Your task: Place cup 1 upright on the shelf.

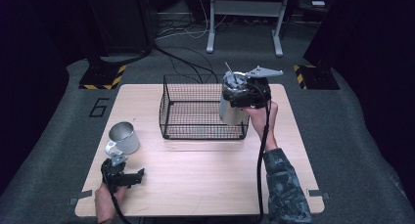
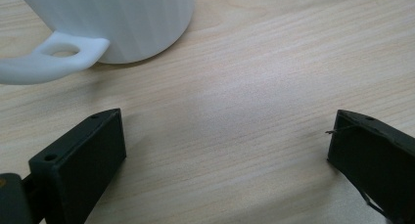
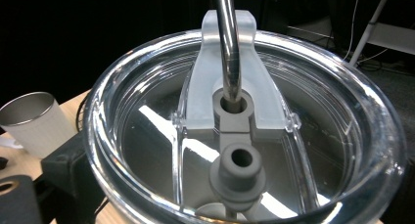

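Note:
A white mug (image 1: 125, 137) with a metal-lined inside stands at the table's left; in the left gripper view the mug (image 2: 122, 23) sits ahead and to the left, handle (image 2: 44, 62) toward me. My left gripper (image 1: 123, 172) rests just short of it, open (image 2: 225, 145), with bare wood between the jaws. My right gripper (image 1: 242, 99) is shut on a steel tumbler (image 1: 231, 111), held tilted above the right end of the wire basket (image 1: 191, 133). Up close in the right gripper view is the tumbler's clear lid (image 3: 244, 136) with a metal straw (image 3: 227, 43) through it.
The black wire basket stands at the back middle of the wooden table (image 1: 205, 175). Grey carpet, cables and a stand's legs (image 1: 244, 33) lie beyond the far edge. The mug (image 3: 34, 121) is seen far off in the right gripper view.

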A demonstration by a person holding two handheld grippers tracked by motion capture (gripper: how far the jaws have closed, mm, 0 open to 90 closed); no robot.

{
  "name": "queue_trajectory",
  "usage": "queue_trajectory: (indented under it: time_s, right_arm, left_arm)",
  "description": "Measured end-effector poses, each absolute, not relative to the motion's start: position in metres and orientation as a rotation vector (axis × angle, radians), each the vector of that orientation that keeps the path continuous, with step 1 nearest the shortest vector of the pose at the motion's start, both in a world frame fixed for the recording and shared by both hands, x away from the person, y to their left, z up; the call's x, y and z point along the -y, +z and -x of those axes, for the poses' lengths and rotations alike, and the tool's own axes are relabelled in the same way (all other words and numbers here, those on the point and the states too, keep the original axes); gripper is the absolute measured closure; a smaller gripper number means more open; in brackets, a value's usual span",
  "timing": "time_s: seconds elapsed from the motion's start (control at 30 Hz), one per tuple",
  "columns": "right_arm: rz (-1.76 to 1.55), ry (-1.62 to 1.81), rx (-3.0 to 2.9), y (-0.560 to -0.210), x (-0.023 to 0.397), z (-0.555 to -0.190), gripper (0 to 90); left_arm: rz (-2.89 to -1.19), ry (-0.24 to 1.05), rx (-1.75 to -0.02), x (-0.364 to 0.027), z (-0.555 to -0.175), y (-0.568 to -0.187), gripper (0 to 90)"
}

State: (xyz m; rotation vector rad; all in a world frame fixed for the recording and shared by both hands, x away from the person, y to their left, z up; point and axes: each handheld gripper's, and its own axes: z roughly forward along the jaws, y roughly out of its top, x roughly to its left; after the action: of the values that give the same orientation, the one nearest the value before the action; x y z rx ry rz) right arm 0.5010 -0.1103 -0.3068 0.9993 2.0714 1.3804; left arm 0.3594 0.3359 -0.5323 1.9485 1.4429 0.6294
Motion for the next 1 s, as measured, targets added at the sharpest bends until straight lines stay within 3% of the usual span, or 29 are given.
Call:
queue_trajectory:
  time_s: [1.0]
  right_arm:
    - [-1.077,1.296,-2.087,-0.321,0.097,-0.544,3.3]
  left_arm:
    - [-1.949,0.629,-1.443,-0.336,-0.359,-0.532,0.4]
